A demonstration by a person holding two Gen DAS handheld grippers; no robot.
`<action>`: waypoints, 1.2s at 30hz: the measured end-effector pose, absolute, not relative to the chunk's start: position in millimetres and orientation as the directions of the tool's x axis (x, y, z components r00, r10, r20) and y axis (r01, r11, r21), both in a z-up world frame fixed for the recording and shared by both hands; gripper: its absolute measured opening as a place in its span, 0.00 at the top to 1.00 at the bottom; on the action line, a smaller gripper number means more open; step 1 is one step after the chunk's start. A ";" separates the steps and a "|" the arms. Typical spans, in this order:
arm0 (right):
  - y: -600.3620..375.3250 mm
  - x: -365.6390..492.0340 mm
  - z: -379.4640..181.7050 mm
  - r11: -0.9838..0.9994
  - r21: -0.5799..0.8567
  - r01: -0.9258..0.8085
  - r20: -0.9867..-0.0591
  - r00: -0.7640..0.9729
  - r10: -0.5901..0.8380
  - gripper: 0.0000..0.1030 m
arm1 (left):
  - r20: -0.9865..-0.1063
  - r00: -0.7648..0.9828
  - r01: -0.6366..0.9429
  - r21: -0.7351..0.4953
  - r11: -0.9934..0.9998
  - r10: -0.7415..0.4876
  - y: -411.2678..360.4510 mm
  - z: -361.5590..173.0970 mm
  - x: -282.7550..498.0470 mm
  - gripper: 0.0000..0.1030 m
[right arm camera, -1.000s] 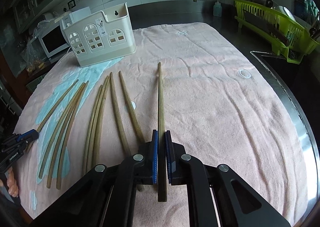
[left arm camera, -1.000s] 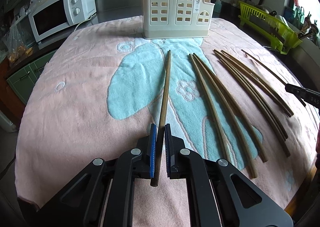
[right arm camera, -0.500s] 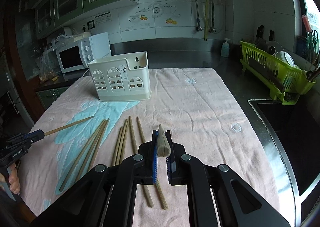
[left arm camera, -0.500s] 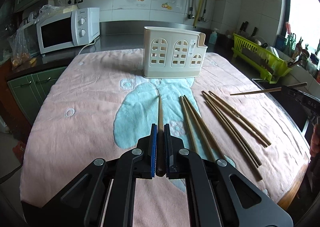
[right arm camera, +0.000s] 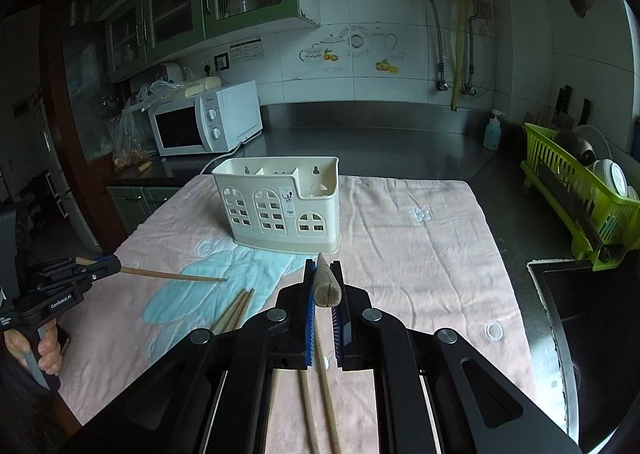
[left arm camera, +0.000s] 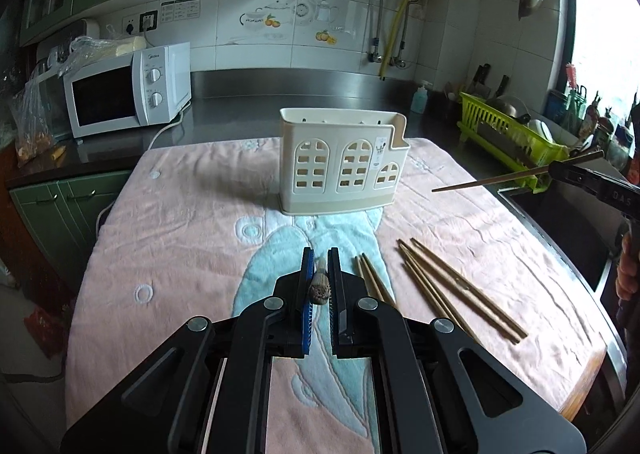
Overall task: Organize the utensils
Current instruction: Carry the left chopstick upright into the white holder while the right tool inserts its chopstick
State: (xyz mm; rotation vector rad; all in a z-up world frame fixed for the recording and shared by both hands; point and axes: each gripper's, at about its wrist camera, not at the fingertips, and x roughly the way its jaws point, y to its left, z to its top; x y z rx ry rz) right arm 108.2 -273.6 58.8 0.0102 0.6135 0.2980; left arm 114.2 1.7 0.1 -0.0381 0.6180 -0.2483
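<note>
A cream utensil holder (left arm camera: 344, 167) (right arm camera: 280, 205) with arched cut-outs stands upright on the pink and blue towel (left arm camera: 192, 230). My left gripper (left arm camera: 319, 266) is shut on a wooden chopstick (left arm camera: 319, 288), lifted above the towel and pointing at the holder. In the right wrist view that same chopstick (right arm camera: 172, 275) juts from the left gripper (right arm camera: 116, 264). My right gripper (right arm camera: 323, 274) is shut on another chopstick (right arm camera: 326, 286); in the left wrist view this chopstick (left arm camera: 516, 175) hangs in the air at the right. Several loose chopsticks (left arm camera: 452, 286) (right arm camera: 234, 310) lie on the towel.
A white microwave (left arm camera: 128, 89) sits on the dark counter at the back left. A green dish rack (left arm camera: 516, 137) with dishes stands at the right, beside a sink (right arm camera: 592, 318). A soap bottle (right arm camera: 492, 131) stands by the tiled wall. A hand (right arm camera: 44, 346) holds the left gripper's handle.
Both grippers have risen off the towel, each carrying its chopstick up into the air. The views have tilted up from the towel toward the holder and the wall.
</note>
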 end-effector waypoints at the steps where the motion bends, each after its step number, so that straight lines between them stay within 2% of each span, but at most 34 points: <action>1: -272.9 112.8 64.6 0.954 0.093 -0.284 -0.566 0.773 0.285 0.93 | -0.567 0.789 0.220 -0.102 0.970 -0.238 1.0 4.9 119.0 0.95; 11: -266.8 166.3 120.9 0.924 0.071 -0.375 -0.597 0.726 0.341 0.93 | -0.507 0.831 0.228 -0.065 0.971 -0.229 -4.3 73.2 158.2 0.95; 23: -249.7 240.0 134.3 0.918 0.019 -0.397 -0.709 0.642 0.292 0.93 | -0.335 0.919 0.213 -0.021 0.977 -0.208 -22.1 179.4 217.7 0.95; 29: -240.3 263.6 125.0 0.914 0.001 -0.406 -0.742 0.612 0.273 0.93 | -0.285 0.941 0.183 -0.029 0.983 -0.184 -31.3 192.7 258.9 0.95; 36: -228.5 286.8 110.3 0.903 -0.018 -0.429 -0.782 0.569 0.255 0.93 | -0.339 0.927 0.161 -0.038 0.986 -0.164 -37.0 166.7 307.5 0.95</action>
